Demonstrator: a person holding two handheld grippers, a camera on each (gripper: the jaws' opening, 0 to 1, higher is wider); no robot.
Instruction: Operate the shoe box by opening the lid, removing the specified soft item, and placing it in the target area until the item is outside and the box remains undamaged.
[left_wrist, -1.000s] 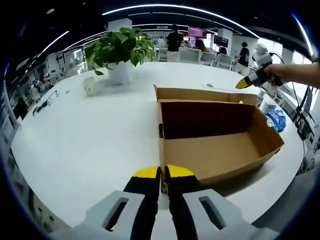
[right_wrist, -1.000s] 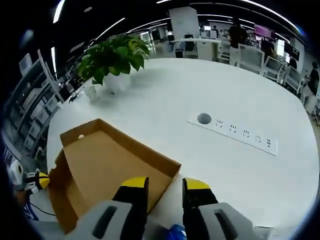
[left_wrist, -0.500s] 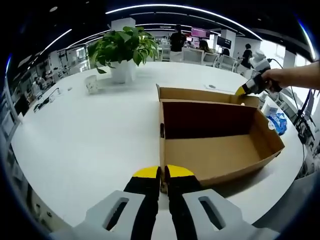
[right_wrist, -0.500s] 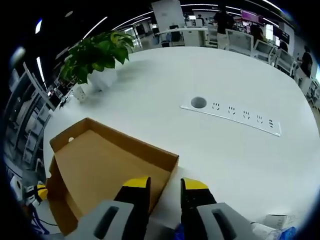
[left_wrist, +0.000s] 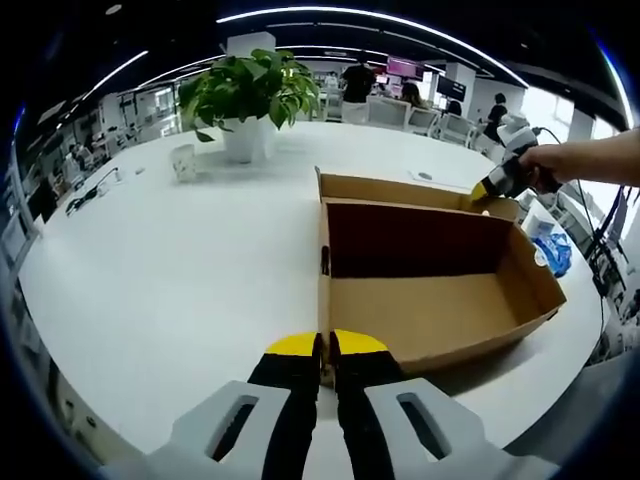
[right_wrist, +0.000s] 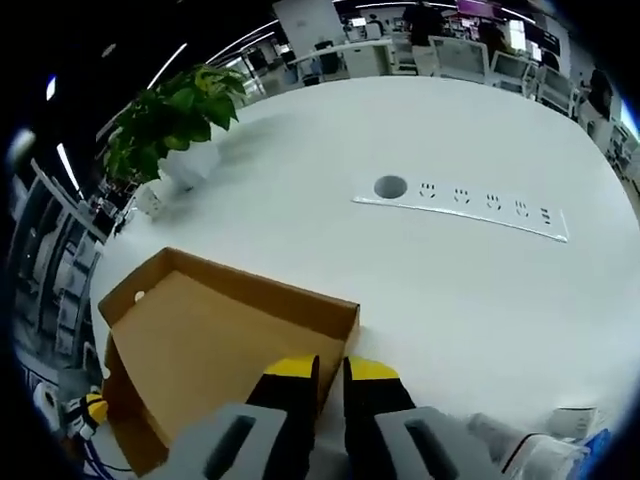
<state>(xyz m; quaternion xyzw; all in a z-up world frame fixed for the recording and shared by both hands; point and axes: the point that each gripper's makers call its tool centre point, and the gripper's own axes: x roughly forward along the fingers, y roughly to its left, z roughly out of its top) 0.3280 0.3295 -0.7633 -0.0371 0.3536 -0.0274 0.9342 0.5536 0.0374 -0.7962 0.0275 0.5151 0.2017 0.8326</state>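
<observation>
The brown cardboard shoe box (left_wrist: 430, 310) stands open on the white table, and its inside looks bare. Its lid (left_wrist: 400, 188) is folded back flat behind it. My left gripper (left_wrist: 326, 352) is shut on the box's near wall at the corner. Held by a hand, my right gripper (left_wrist: 492, 187) sits at the lid's far right corner. In the right gripper view, that gripper (right_wrist: 330, 368) has its jaws close together on the lid's rim (right_wrist: 300, 298). A crumpled blue soft item (left_wrist: 553, 245) lies on the table to the right of the box.
A potted plant (left_wrist: 245, 95) and a small cup (left_wrist: 183, 162) stand at the back left. A socket strip (right_wrist: 460, 200) is set into the table beyond the lid. The table edge runs close to the box on the right. People and chairs are far behind.
My right gripper has come down onto the lid's corner and its jaws have closed in on the rim. The left gripper and the box have stayed put.
</observation>
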